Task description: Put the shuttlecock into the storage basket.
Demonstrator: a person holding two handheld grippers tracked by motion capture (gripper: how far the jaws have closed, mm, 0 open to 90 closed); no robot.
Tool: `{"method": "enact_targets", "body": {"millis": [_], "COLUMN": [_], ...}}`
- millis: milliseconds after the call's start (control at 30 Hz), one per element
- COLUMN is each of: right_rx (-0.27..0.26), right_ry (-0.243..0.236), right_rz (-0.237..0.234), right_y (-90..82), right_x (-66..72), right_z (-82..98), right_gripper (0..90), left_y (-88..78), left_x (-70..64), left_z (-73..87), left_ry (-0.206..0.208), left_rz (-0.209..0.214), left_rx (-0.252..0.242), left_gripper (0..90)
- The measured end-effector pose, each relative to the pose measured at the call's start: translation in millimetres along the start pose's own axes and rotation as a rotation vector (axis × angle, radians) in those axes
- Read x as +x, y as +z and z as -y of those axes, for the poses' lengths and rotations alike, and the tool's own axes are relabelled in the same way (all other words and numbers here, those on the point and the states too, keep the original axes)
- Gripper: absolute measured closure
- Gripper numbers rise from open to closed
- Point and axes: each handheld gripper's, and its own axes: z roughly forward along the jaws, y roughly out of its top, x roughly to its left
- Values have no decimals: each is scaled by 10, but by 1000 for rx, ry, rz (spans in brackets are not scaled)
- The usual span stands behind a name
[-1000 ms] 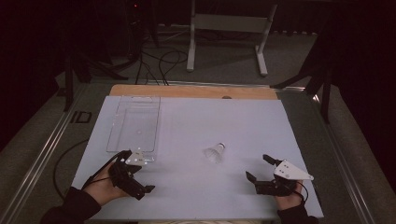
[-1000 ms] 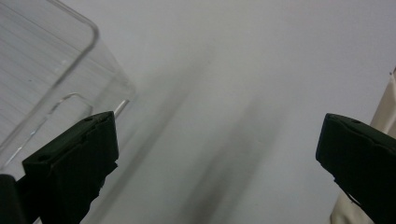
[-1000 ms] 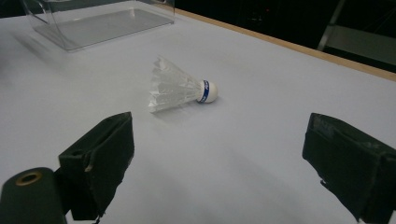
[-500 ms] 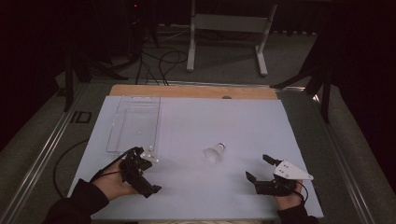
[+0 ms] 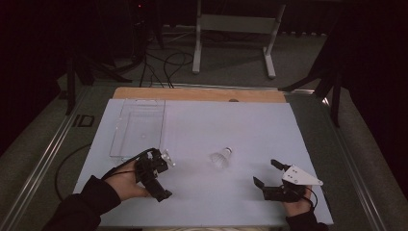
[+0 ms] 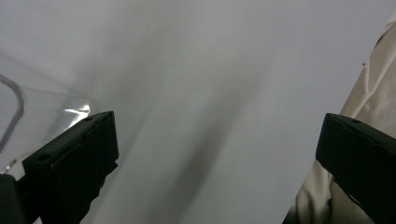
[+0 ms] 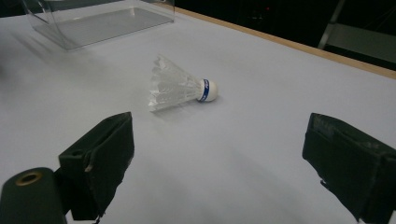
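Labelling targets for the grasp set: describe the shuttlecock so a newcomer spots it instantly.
Start at the white table sheet, with the clear plastic box at its left. The shuttlecock lies on its side right of that box's near corner, ahead of and between the left gripper and the right gripper. It alone is small and feathered, with a white cork tip and blue band.

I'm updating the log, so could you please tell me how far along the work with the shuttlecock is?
Nothing looks done: the shuttlecock lies on its side on the table, apart from the clear box. In hand: the right gripper faces it, jaws open, not touching. The left gripper sits open by the box's near corner. Left, probably: grasping it and placing it in the box.
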Motion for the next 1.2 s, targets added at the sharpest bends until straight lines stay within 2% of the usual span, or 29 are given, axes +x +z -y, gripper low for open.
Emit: {"method": "enact_targets", "body": {"millis": [267,633,800,1100,1200], "right_rx": [2,1,2,2,3], "right_ry": [-1,-1,2,3,2], "right_rz": [0,-3,-4,-6,-6], "right_y": [0,0,-1,2,2], "right_x": [-1,-1,1,-2,-1], "right_z": [0,0,0,1,1], "right_gripper": [93,93,93,93,93], "left_y": [26,98,107,140,146], "left_x": [5,0,14,45,58], "left_z": [-145,-380,-470,-600,-653], "left_ry": [20,42,56,57,62], "left_rz": [4,9,12,31,48], "left_rx": [67,128,142,163,166], "left_gripper": [1,1,1,2,2]}}
